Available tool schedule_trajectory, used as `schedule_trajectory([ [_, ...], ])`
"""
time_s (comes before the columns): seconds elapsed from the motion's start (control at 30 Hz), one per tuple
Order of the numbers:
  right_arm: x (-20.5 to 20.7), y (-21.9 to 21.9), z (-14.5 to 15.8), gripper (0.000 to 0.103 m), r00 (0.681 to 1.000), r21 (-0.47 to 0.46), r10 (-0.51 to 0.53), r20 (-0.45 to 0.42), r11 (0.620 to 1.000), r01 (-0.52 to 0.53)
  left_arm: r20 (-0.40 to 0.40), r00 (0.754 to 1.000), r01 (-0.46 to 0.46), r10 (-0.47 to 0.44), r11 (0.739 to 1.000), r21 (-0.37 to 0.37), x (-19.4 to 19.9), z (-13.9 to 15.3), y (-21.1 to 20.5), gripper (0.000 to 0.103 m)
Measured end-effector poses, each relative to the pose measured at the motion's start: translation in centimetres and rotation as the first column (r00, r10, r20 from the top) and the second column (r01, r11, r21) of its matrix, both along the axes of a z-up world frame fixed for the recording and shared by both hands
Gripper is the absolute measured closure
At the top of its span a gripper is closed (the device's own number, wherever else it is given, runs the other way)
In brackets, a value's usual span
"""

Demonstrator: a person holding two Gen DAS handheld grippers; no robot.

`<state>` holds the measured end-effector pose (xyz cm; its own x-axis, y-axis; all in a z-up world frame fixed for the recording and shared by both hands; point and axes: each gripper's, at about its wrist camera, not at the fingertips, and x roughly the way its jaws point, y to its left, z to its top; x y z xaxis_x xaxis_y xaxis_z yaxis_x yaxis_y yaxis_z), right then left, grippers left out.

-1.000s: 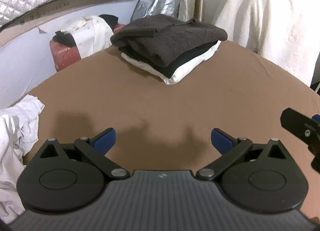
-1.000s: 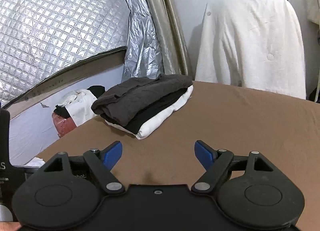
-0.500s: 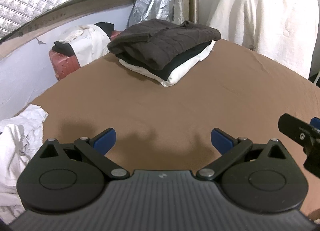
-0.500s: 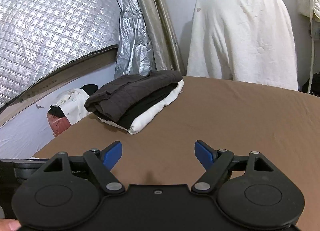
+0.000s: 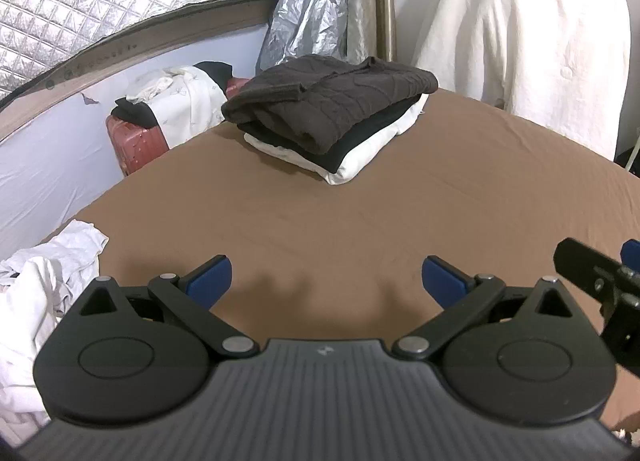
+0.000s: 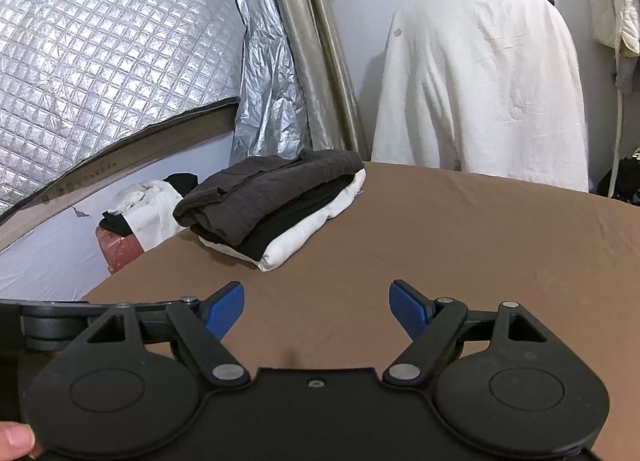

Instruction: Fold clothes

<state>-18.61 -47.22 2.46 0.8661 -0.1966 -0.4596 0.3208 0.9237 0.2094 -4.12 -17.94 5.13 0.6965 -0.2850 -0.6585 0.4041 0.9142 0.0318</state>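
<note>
A folded stack [image 5: 332, 117] [image 6: 276, 205] of a dark brown garment over a black one and a white one lies at the far side of the brown bed sheet [image 5: 380, 221] [image 6: 440, 241]. Crumpled white clothes [image 5: 44, 281] lie at the bed's left edge in the left wrist view. My left gripper [image 5: 326, 281] hangs open over bare sheet, well short of the stack, nothing between its blue pads. My right gripper [image 6: 318, 305] is open too and empty, with the stack ahead to its left. Part of the right gripper [image 5: 600, 285] shows at the right edge of the left wrist view.
A pink suitcase [image 5: 136, 141] with white and black clothes on it stands beyond the bed's left edge. A cream quilt [image 6: 484, 93] hangs behind the bed. Silver quilted foil [image 6: 100, 41] covers the wall at left. A thumb [image 6: 14, 439] shows bottom left.
Both grippers have drawn back and risen a little, so the folded stack sits farther off and more of the wall shows. Jaws have stayed open.
</note>
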Motion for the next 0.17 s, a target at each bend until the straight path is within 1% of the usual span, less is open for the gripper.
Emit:
schedule_trajectory([
  [0.07,-0.17,-0.05,0.13,0.019,1.000,0.002,-0.001,0.010,1.000,0.001,-0.007,1.000,0.003,-0.003,1.000,-0.007,-0.02,0.15,0.17,0.000],
  [0.17,-1.03,-0.17,0.22,0.019,0.997,0.009,0.031,0.077,0.999,-0.032,-0.015,1.000,0.001,-0.002,1.000,-0.017,-0.08,0.44,0.52,0.000],
])
